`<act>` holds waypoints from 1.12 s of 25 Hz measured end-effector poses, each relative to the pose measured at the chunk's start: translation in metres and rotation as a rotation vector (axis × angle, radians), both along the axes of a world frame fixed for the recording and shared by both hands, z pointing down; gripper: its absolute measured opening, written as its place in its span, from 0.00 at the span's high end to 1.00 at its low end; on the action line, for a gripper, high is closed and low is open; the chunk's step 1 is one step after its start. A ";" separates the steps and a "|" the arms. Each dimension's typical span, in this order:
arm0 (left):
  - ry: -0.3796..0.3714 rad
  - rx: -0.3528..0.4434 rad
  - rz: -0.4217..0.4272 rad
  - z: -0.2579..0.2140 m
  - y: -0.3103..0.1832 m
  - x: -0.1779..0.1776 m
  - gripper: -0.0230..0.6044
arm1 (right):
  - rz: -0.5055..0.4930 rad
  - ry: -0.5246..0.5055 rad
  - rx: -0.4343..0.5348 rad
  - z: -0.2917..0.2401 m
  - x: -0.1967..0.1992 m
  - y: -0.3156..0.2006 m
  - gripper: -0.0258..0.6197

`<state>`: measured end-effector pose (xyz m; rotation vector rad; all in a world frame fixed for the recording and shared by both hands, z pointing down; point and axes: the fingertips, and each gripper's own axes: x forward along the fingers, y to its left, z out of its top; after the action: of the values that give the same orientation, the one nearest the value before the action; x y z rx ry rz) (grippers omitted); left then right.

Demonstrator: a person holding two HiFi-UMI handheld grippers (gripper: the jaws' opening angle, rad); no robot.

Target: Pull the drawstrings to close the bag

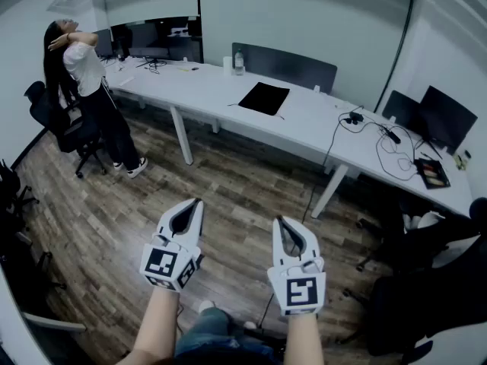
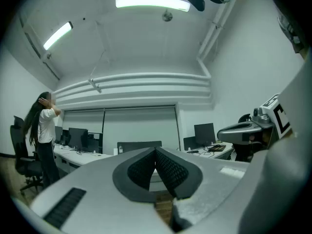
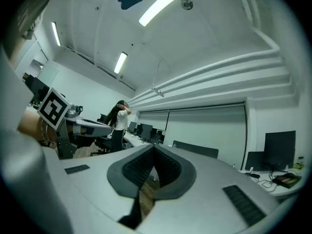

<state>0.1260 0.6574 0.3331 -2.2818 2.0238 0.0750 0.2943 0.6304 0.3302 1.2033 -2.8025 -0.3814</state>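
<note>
A flat black bag (image 1: 264,97) lies on the long white table (image 1: 319,124) at the back of the room. I cannot make out its drawstrings from here. My left gripper (image 1: 196,203) and right gripper (image 1: 278,220) are held side by side over the wooden floor, well short of the table. Both are shut with nothing between the jaws. In the left gripper view the jaws (image 2: 156,151) meet at their tips; in the right gripper view the jaws (image 3: 154,147) meet as well. Both gripper views look level into the room and up at the ceiling.
A person (image 1: 85,82) stands at the left beside an office chair (image 1: 65,131). Cables (image 1: 380,139), monitors (image 1: 434,116) and a bottle (image 1: 238,61) are on the table. Dark chairs (image 1: 426,280) stand at the right. Wooden floor (image 1: 228,196) lies between me and the table.
</note>
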 end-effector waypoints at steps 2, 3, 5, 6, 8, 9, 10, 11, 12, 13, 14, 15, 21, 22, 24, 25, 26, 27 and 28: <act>0.008 -0.004 0.004 0.000 0.000 0.012 0.97 | 0.009 0.010 0.000 0.000 0.012 -0.002 0.97; 0.010 -0.006 0.005 0.000 -0.001 0.017 0.96 | 0.012 0.013 0.000 0.001 0.017 -0.003 0.97; 0.011 -0.007 0.004 0.000 -0.004 0.024 0.96 | 0.009 0.007 -0.003 0.002 0.024 -0.006 0.97; 0.011 -0.007 0.001 0.001 -0.006 0.025 0.96 | 0.006 -0.004 -0.005 0.002 0.026 -0.009 0.97; 0.010 -0.009 -0.004 0.002 -0.016 0.026 0.96 | 0.000 -0.029 -0.009 0.003 0.026 -0.019 0.97; 0.007 -0.011 -0.005 0.002 -0.022 0.025 0.97 | -0.004 -0.036 -0.010 0.003 0.025 -0.026 0.97; 0.003 -0.010 -0.005 0.002 -0.029 0.023 0.97 | -0.006 -0.038 -0.012 0.003 0.023 -0.033 0.97; 0.000 -0.008 -0.004 0.002 -0.036 0.020 0.97 | -0.007 -0.038 -0.012 0.003 0.020 -0.040 0.97; -0.003 -0.005 -0.002 0.002 -0.045 0.016 0.96 | -0.005 -0.038 -0.013 0.004 0.017 -0.049 0.97; -0.004 -0.004 -0.001 0.002 -0.056 0.011 0.96 | -0.002 -0.040 -0.012 0.004 0.013 -0.059 0.97; -0.004 -0.004 0.001 0.003 -0.067 0.005 0.97 | 0.001 -0.044 -0.013 0.005 0.009 -0.071 0.97; -0.003 -0.006 0.002 0.005 -0.079 -0.001 0.97 | 0.002 -0.047 -0.016 0.005 0.003 -0.082 0.97; 0.019 -0.008 0.008 0.005 -0.159 -0.051 0.97 | 0.004 -0.036 -0.026 0.005 -0.043 -0.160 0.97; 0.017 -0.007 0.013 0.006 -0.173 -0.059 0.96 | 0.006 -0.038 -0.030 0.006 -0.051 -0.174 0.97; 0.016 -0.011 0.023 0.008 -0.201 -0.074 0.97 | 0.007 -0.032 -0.036 0.008 -0.068 -0.200 0.97; 0.019 -0.014 0.027 0.009 -0.214 -0.082 0.96 | 0.005 -0.026 -0.037 0.008 -0.078 -0.212 0.97; 0.022 -0.016 0.031 0.008 -0.227 -0.090 0.96 | 0.003 -0.021 -0.037 0.008 -0.087 -0.223 0.97; 0.022 -0.013 0.036 0.007 -0.240 -0.099 0.96 | 0.002 -0.019 -0.036 0.007 -0.097 -0.235 0.97; 0.019 -0.009 0.042 0.005 -0.254 -0.107 0.97 | 0.003 -0.019 -0.034 0.006 -0.106 -0.247 0.97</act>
<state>0.0194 0.4032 0.3380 -2.3374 1.9894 0.0907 0.1885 0.3837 0.3358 1.2104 -2.8106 -0.3222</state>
